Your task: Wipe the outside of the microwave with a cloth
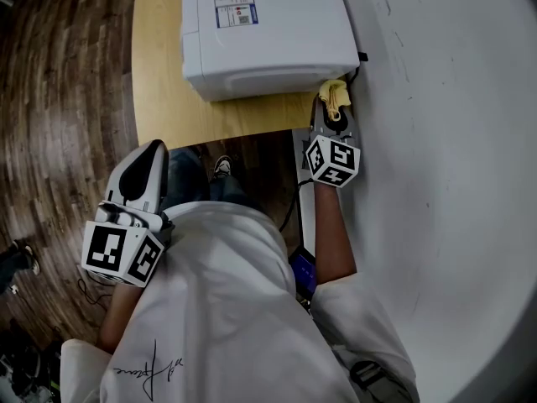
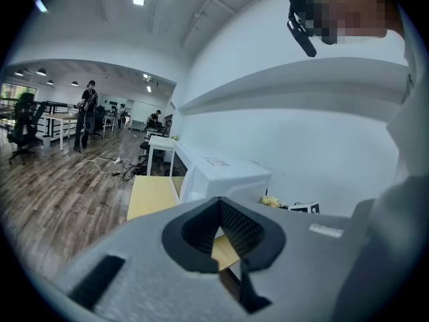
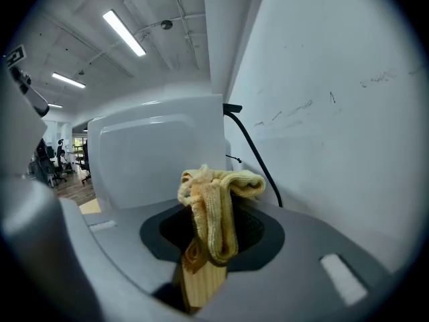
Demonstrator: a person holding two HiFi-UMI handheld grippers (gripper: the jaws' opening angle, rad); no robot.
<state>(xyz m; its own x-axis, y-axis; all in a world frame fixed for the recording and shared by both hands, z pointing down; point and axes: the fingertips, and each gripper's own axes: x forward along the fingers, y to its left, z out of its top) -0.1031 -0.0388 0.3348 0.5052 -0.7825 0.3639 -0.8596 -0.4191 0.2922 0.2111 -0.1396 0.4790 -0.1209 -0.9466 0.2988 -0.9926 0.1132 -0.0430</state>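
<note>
The white microwave (image 1: 268, 32) stands on a light wooden table (image 1: 168, 99) against the wall. My right gripper (image 1: 333, 112) is shut on a bunched yellow cloth (image 1: 334, 95) at the microwave's near right corner, by the table edge. In the right gripper view the cloth (image 3: 214, 206) droops over the jaws, with the microwave's side (image 3: 161, 159) just beyond it. My left gripper (image 1: 155, 149) is held low near the person's body, off the table, jaws together and empty. From the left gripper view the microwave (image 2: 214, 176) and cloth (image 2: 270, 200) appear farther off.
A white wall (image 1: 445, 141) runs close along the right of the microwave. A black cable (image 3: 251, 146) drops behind the microwave beside the wall. Wood floor (image 1: 59, 99) lies left of the table. Desks and people are far off in the room.
</note>
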